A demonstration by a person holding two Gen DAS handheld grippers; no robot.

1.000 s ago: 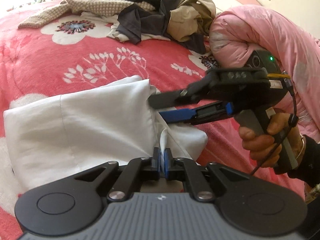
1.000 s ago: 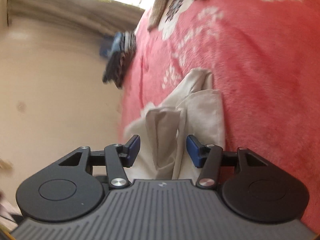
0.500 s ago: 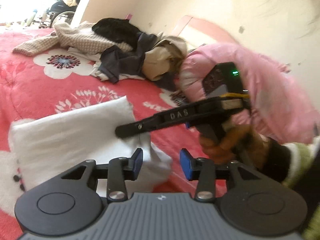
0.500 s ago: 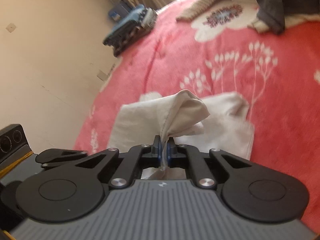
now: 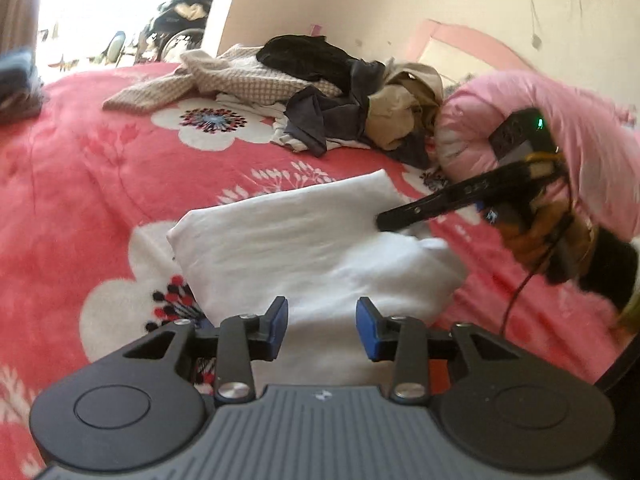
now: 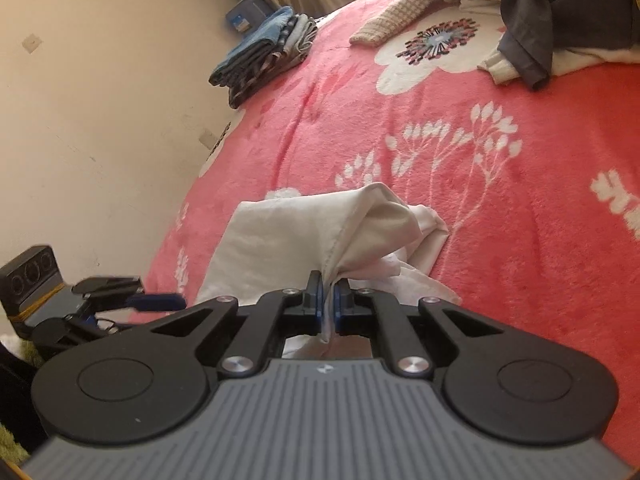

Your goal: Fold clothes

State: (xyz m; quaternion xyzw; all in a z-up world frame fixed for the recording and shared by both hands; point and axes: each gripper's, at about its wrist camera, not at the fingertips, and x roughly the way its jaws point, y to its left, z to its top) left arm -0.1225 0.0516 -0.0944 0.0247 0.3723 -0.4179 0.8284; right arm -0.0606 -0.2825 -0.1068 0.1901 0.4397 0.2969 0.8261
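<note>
A white garment point(image 5: 300, 240) lies partly folded on the red flowered blanket point(image 5: 80, 184). My left gripper point(image 5: 322, 322) hovers over its near edge; its jaws are closing, with no cloth pinched between the blue pads. My right gripper point(image 6: 328, 300) is shut on a fold of the white garment point(image 6: 288, 236) and holds that edge raised off the bed. In the left wrist view the right gripper point(image 5: 386, 222) reaches in from the right onto the garment's right side, held by a hand. The left gripper point(image 6: 160, 300) shows at the lower left of the right wrist view.
A heap of unfolded clothes point(image 5: 340, 92) sits at the far side of the bed. A rolled pink quilt point(image 5: 540, 128) lies at the right. A stack of folded clothes point(image 6: 264, 52) rests by the wall at the bed's far corner.
My left gripper let go of the garment's corner, opened and drew back. My right gripper shut on a fold of the garment, rolled upright and lifted it.
</note>
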